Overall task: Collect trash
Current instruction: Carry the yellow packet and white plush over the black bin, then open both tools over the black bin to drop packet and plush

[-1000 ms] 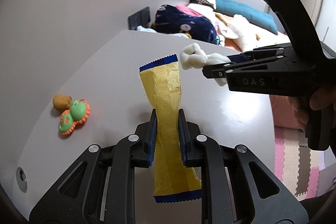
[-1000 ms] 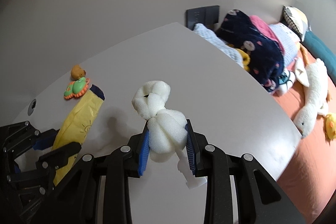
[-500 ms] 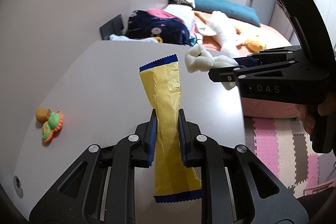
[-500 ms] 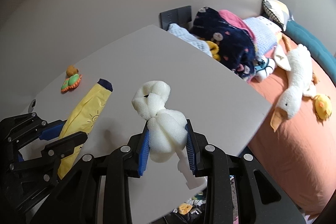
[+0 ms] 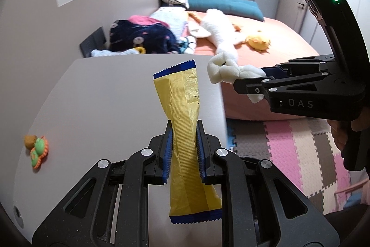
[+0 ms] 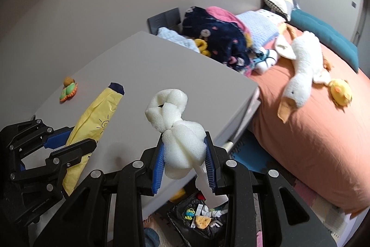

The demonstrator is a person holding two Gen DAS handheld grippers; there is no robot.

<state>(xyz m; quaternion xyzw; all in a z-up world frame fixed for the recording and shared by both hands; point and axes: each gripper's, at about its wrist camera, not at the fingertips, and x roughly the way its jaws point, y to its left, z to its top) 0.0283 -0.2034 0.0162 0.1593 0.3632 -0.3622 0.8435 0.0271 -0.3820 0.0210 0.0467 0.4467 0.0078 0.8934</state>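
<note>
Right gripper [image 5: 248, 85], marked "DAS", clamps white foam [image 5: 227, 71].

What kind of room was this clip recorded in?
Most likely a bedroom, perhaps a child's: a bed with an orange sheet, a plush goose lying on it, and foam puzzle mats on the floor.

Readable markings:

1. The letters "DAS" are printed in pale capitals on the black side body of the right tool [image 5: 248, 85], as seen from the left wrist view.
2. The side of the left tool [image 6: 71, 142] carries a line of small pale lettering in the right wrist view; it is too small and blurred to read.
3. The yellow wrapper [image 6: 97, 122] bears a small line-drawn sun symbol, with no legible words.
</note>
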